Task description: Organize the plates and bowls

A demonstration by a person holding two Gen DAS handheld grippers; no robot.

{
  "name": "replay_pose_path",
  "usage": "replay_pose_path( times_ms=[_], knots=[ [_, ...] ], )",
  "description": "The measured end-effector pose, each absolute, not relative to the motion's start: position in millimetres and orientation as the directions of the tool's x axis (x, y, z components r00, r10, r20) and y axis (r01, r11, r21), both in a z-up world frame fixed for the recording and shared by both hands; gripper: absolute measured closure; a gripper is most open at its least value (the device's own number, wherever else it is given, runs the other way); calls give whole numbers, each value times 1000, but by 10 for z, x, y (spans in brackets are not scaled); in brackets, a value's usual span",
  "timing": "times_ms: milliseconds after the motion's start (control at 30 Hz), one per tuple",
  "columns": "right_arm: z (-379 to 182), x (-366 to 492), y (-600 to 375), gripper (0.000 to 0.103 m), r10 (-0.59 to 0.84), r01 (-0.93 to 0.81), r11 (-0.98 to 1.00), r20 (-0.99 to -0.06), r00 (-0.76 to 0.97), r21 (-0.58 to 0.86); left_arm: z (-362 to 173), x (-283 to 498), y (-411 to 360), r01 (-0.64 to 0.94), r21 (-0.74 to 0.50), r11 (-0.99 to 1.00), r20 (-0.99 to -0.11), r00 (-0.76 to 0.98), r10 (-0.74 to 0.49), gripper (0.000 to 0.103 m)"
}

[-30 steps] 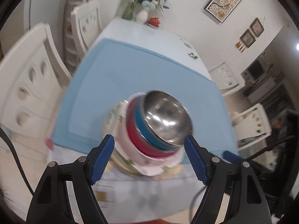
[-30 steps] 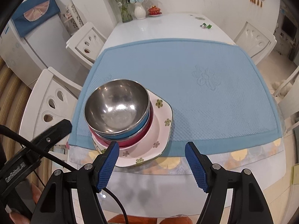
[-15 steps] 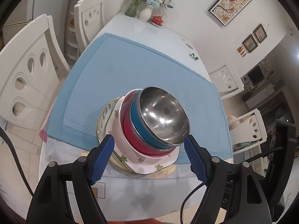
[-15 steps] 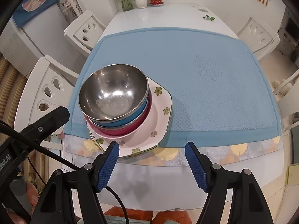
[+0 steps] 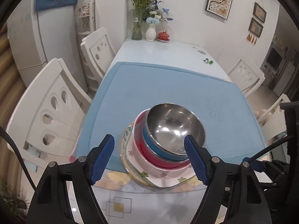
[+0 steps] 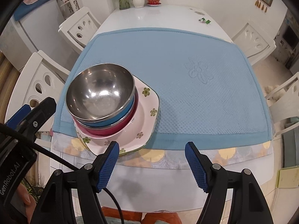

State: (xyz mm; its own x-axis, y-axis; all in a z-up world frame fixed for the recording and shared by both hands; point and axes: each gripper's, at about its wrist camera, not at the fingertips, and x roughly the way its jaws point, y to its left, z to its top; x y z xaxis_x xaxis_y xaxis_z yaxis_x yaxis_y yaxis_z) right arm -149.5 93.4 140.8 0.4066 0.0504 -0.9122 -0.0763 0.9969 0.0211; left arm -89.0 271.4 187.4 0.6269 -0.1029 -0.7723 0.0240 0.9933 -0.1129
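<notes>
At the tabletop's point(image 6: 168, 16) near left corner, an empty steel bowl point(image 6: 100, 95) is nested in blue point(image 6: 119, 116) and red bowls point(image 6: 119, 127) on floral plates point(image 6: 147, 112). Both the left tool point(image 5: 149, 158) and the right tool point(image 6: 151, 165) are held wide, gripping nothing.

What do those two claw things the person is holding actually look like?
Both look alike: the left claw and right claw have black plastic frames with silver screws and two blue, grid-textured fingers. A black cable trails from the left one, whose body reads "GenRobot.AI" in white.
</notes>
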Motion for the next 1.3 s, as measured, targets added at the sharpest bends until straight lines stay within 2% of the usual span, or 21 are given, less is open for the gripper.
replay_pose_path(
  times_ms=[300,900,1100,1167,1300],
  knots=[
    [1409,-1509,883,32,53,-76,997,-913,403,24,1910,-943,2562,51,-102,994,-747,656,-110,27],
    [1424,-1559,965,32,10,-113,993,-910,415,-41,1865,-968,2515,24,-59,998,-797,601,-61,27],
    [1495,-1572,921,32,31,-104,994,-897,440,-17,1876,-975,2520,14,-62,998,-794,605,-58,27],
    [1514,-1579,919,32,39,-103,995,-894,446,-8,1875,-983,2530,-3,-54,999,-789,613,-41,22],
    [1583,-1604,902,32,59,-105,994,-879,473,11,1798,-951,2567,-48,-17,999,-809,588,15,21]
  ],
)
